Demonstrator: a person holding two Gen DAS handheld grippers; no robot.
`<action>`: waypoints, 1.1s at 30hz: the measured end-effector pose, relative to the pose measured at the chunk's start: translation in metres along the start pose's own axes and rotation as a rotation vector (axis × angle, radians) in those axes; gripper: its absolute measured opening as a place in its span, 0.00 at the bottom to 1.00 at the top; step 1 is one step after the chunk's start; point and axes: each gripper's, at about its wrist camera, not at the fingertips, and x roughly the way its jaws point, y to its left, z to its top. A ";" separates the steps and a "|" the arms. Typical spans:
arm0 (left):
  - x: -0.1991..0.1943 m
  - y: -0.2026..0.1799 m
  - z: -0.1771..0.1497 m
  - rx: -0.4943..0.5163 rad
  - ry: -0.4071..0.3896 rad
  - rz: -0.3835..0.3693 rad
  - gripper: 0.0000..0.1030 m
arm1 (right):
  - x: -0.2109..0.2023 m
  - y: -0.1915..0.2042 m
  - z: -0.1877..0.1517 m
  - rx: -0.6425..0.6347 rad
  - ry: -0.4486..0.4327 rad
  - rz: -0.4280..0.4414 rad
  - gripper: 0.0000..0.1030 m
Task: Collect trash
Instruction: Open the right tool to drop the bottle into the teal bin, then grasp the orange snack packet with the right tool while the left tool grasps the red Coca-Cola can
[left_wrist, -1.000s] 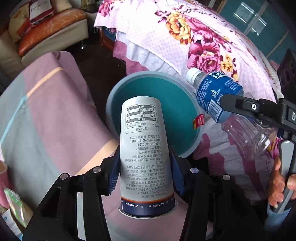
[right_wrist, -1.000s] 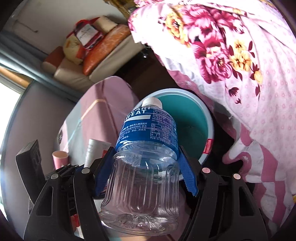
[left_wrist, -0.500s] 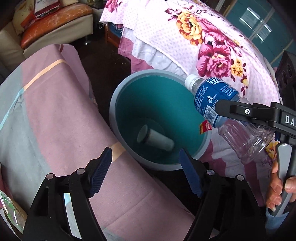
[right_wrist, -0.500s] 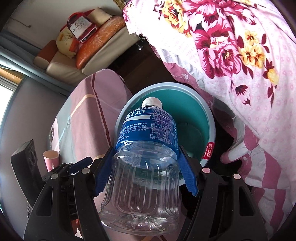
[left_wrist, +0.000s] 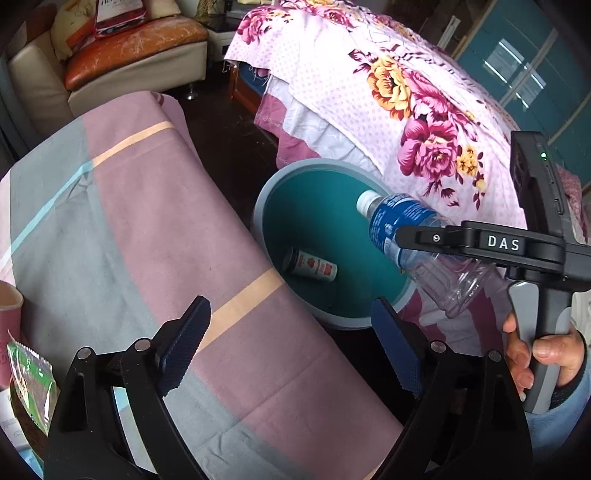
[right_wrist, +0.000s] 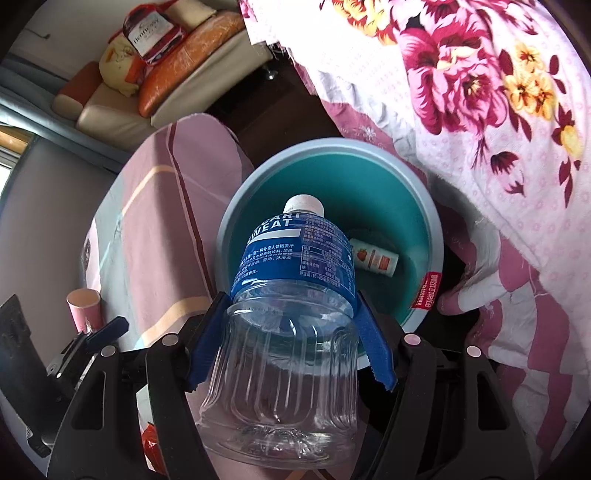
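Observation:
A round bin (left_wrist: 314, 164) with a grey rim and teal inside stands on the floor between the table and the bed. A white yoghurt cup (left_wrist: 309, 266) lies on its side at the bottom. My left gripper (left_wrist: 290, 317) hovers over the table edge beside the bin; its jaws are opening with nothing between them. My right gripper (right_wrist: 291, 306) is shut on a clear plastic bottle (right_wrist: 295, 258) with a blue label. The bottle's white cap points down over the bin (right_wrist: 332, 144), where the cup (right_wrist: 375, 258) also shows. In the left wrist view the bottle (left_wrist: 402, 221) hangs tilted above the bin's right rim.
A table under a pink and grey cloth (left_wrist: 147, 221) lies left of the bin, with a pink cup (left_wrist: 9, 314) and a green wrapper (left_wrist: 31, 376) at its left end. A bed with a floral sheet (left_wrist: 388, 92) lies to the right. A sofa (left_wrist: 129, 48) stands behind.
My left gripper opened and let go of the white cup, which now lies in the bin, then drew back over the table. My right gripper sank nearer the bin with the bottle.

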 end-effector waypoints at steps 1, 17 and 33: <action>-0.002 0.002 -0.001 -0.009 0.000 -0.001 0.86 | 0.001 0.000 -0.001 0.005 0.006 -0.001 0.64; -0.053 0.031 -0.053 -0.078 -0.054 0.022 0.87 | -0.034 0.039 -0.033 -0.083 -0.047 -0.017 0.74; -0.132 0.090 -0.162 -0.181 -0.105 0.076 0.87 | -0.040 0.136 -0.118 -0.308 0.040 0.025 0.79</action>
